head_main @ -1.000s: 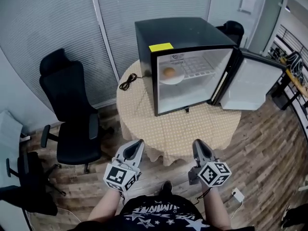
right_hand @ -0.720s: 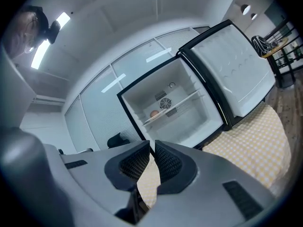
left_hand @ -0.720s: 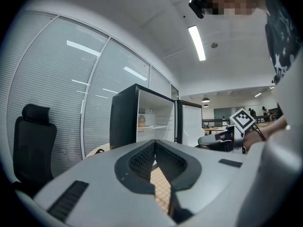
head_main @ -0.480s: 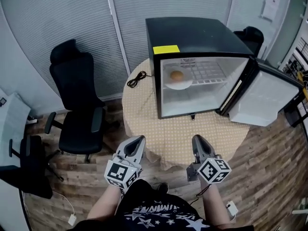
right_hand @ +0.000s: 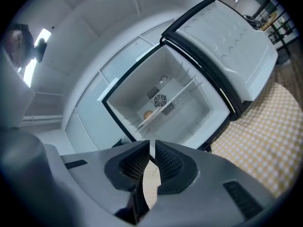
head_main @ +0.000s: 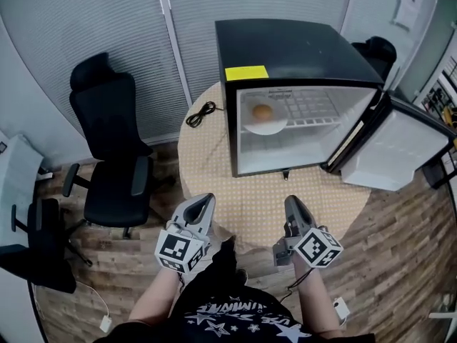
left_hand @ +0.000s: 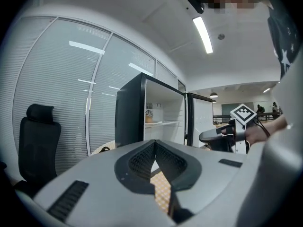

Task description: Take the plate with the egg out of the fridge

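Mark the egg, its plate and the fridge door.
egg (head_main: 262,111), head view, top of the shell.
plate (head_main: 268,128), head view, bare front rim.
fridge door (head_main: 396,152), head view, white inner panel.

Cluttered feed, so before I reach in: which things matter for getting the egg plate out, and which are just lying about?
For the job: plate, egg on it, fridge, its open door, left gripper, right gripper (both shut, empty).
Lying about: black cable, office chair, yellow note.
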